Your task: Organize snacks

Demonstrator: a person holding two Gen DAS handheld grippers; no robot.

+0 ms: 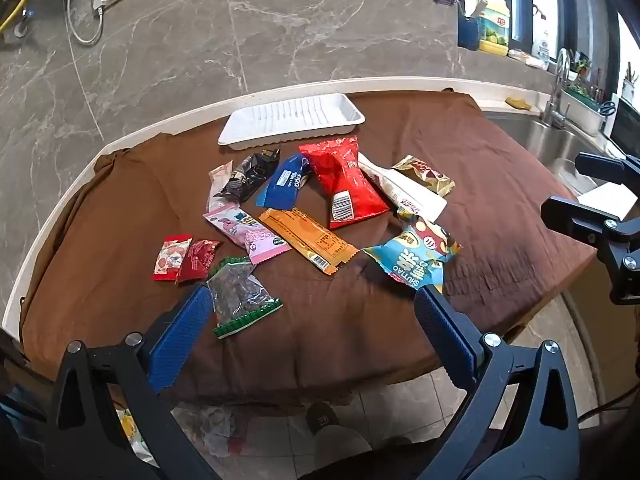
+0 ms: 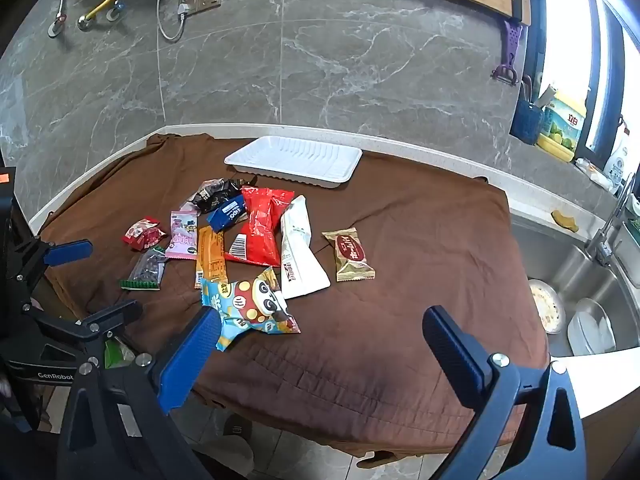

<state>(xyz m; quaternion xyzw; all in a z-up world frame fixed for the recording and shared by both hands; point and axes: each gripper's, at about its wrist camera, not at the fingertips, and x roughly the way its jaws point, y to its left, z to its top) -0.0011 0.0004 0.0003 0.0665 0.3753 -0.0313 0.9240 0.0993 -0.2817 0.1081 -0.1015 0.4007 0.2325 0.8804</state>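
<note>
Several snack packets lie loose on a brown cloth (image 1: 360, 320): a big red bag (image 1: 344, 178), a blue packet (image 1: 286, 182), an orange bar (image 1: 308, 244), a light blue panda bag (image 1: 416, 256), a gold packet (image 2: 354, 254) and a white pouch (image 2: 300, 256). An empty white tray (image 1: 292, 120) sits at the cloth's far edge; it also shows in the right wrist view (image 2: 296, 160). My left gripper (image 1: 316, 316) is open and empty above the near edge, beside a clear green-edged packet (image 1: 240, 300). My right gripper (image 2: 320, 340) is open and empty, near the panda bag (image 2: 252, 304).
A steel sink (image 2: 580, 280) with dishes lies to the right of the cloth. A marble wall (image 1: 280, 20) with sockets and cables stands behind. Bottles and a blue holder (image 2: 528, 120) stand on the window ledge. Tiled floor lies below the counter's front edge.
</note>
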